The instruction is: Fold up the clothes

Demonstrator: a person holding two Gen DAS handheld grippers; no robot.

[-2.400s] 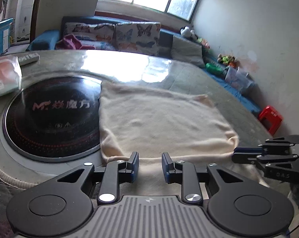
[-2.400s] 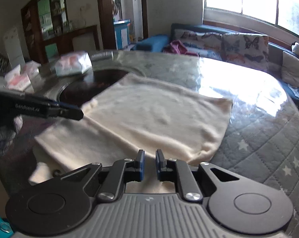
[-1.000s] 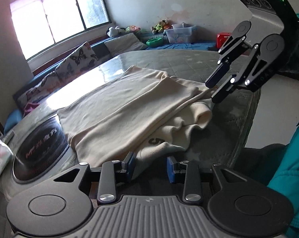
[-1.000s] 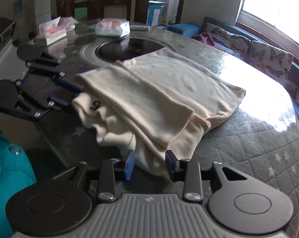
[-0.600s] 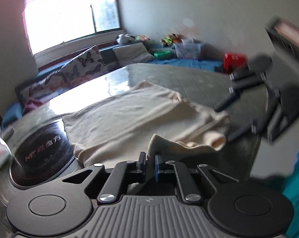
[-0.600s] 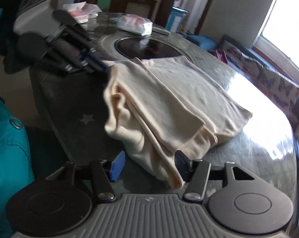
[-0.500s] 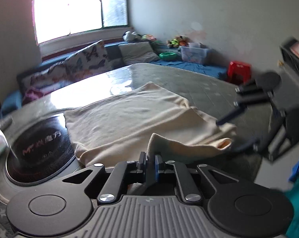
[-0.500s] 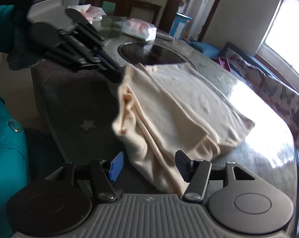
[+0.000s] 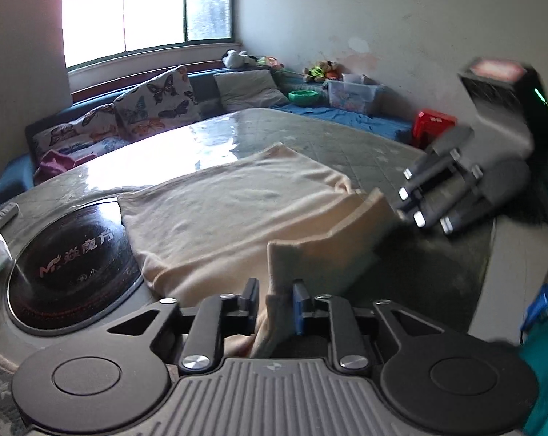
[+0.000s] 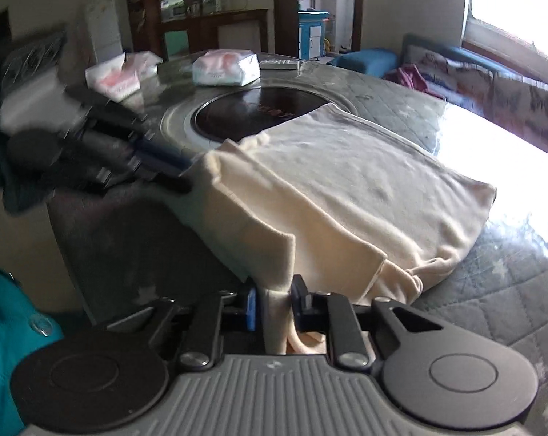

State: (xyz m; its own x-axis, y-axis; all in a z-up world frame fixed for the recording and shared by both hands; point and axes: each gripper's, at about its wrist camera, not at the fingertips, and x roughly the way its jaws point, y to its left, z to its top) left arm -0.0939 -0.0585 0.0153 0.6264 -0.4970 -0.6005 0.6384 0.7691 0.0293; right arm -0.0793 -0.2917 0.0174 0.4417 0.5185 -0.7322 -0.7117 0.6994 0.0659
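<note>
A cream garment (image 9: 234,218) lies partly folded on the round table; it also shows in the right wrist view (image 10: 346,189). My left gripper (image 9: 275,307) is shut on one near corner of the garment's hanging edge and holds it lifted. My right gripper (image 10: 274,307) is shut on the other near corner. Each gripper shows in the other's view, the right one (image 9: 408,214) and the left one (image 10: 181,172), both at the raised cloth edge, blurred by motion.
A black round hotplate (image 9: 70,258) sits in the table's middle beside the garment. Tissue packs (image 10: 224,67) and a remote (image 10: 279,64) lie on the far side. A sofa with butterfly cushions (image 9: 150,101) is behind. A teal sleeve (image 10: 1,327) is near.
The right gripper has closed on the garment's near edge. Both grippers now hold the edge up, stretched between them, and have moved toward the table.
</note>
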